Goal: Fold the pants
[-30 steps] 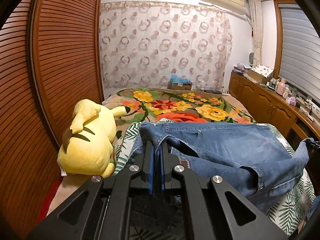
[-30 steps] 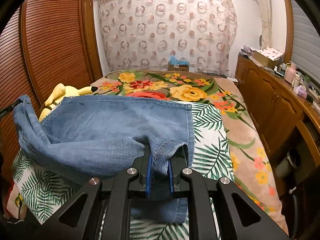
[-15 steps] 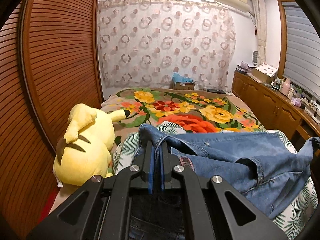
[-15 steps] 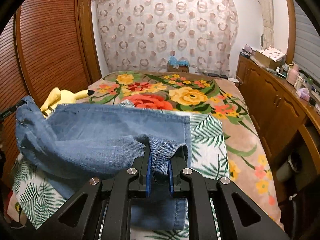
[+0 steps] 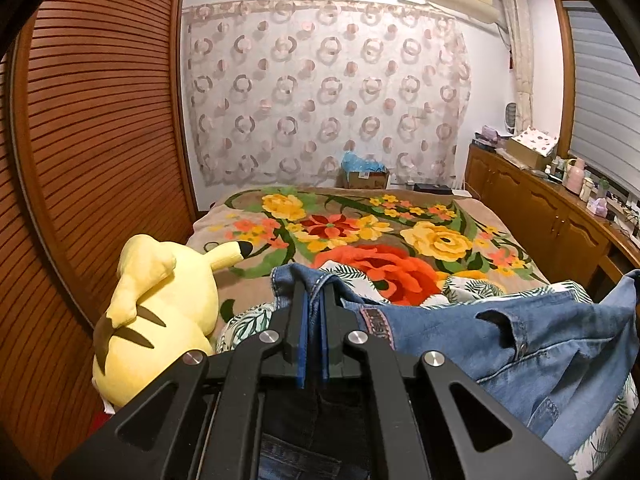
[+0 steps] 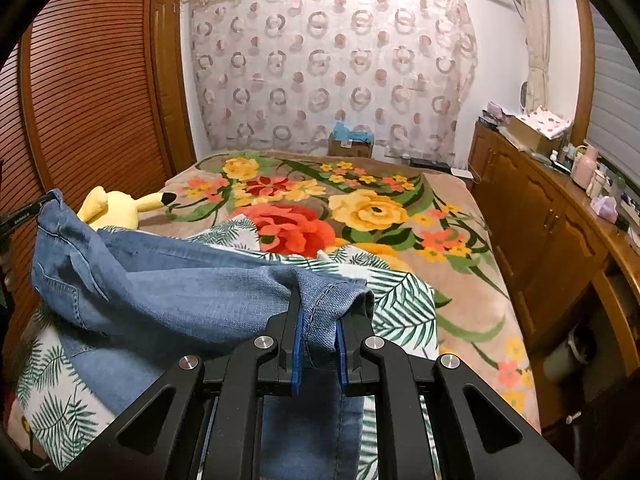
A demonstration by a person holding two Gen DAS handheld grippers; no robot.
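Now drawn back over leaf-print sheet (image 6: pixel 400 300): blue denim pants (image 6: pixel 180 292) pinched in left gripper (image 5: pixel 314 312) and right gripper (image 6: pixel 318 320); fold underway.

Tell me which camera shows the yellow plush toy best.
The left wrist view: the plush toy fills the left side, back and tail visible. The right wrist view shows only its ear and head top behind the lifted jeans.

Jeans (image 5: pixel 560 344) partly behind the left gripper (image 5: pixel 314 312), cut off at right.

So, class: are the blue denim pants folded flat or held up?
Held up: blue denim pants hang bunched between the shut left gripper and right gripper.
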